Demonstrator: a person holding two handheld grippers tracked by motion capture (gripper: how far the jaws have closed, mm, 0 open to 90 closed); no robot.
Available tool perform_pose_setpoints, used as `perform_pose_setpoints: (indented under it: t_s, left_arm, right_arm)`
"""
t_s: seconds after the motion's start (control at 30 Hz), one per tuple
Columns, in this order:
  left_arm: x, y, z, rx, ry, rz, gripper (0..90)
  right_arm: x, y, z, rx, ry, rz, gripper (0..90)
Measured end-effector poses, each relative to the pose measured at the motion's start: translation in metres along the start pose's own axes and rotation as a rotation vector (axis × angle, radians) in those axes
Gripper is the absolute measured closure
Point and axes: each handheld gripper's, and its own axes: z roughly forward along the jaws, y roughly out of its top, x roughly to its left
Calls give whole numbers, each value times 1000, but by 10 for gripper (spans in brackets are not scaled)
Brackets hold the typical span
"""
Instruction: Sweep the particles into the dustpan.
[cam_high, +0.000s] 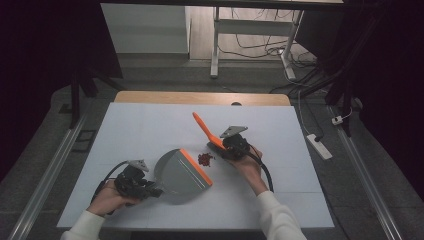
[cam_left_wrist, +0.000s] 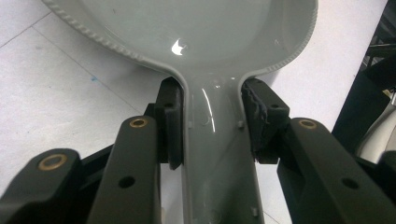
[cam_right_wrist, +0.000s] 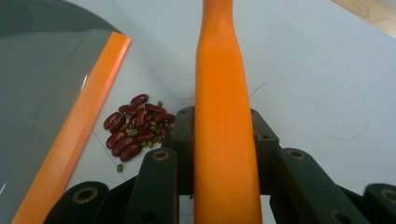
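A: Starting at the left, what is the left claw doing?

B: It is clamped on the grey handle of the dustpan; in the left gripper view the pads press the handle from both sides. The pan lies flat on the white table, its orange lip pointing toward two o'clock.

A: And the beans?

B: A small heap of red beans, with a few little green ones mixed in, sits on the table just beyond that lip, at about two o'clock from the pan. In the right gripper view there is a narrow strip of bare table between heap and lip.

A: The right side?

B: The right claw is closed on the orange handle of the brush, which rises toward eleven o'clock. The brush head is hidden under the claw, so I cannot tell whether the bristles touch the table.

A: So which step is this?

B: I judge it the sweep itself: pan set, brush placed at three o'clock of the heap. The next move calls for a low stroke toward eight o'clock, pushing the beans over the lip while the left claw holds the pan flat, so none slip under.
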Motion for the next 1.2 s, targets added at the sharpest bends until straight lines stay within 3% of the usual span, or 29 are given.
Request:
perform_pose_setpoints:
  t_s: [1.2]
  left_arm:
    - [2,-1,3,0,-15,-8,616]
  right_arm:
    - [29,10,10,5,49,-52,702]
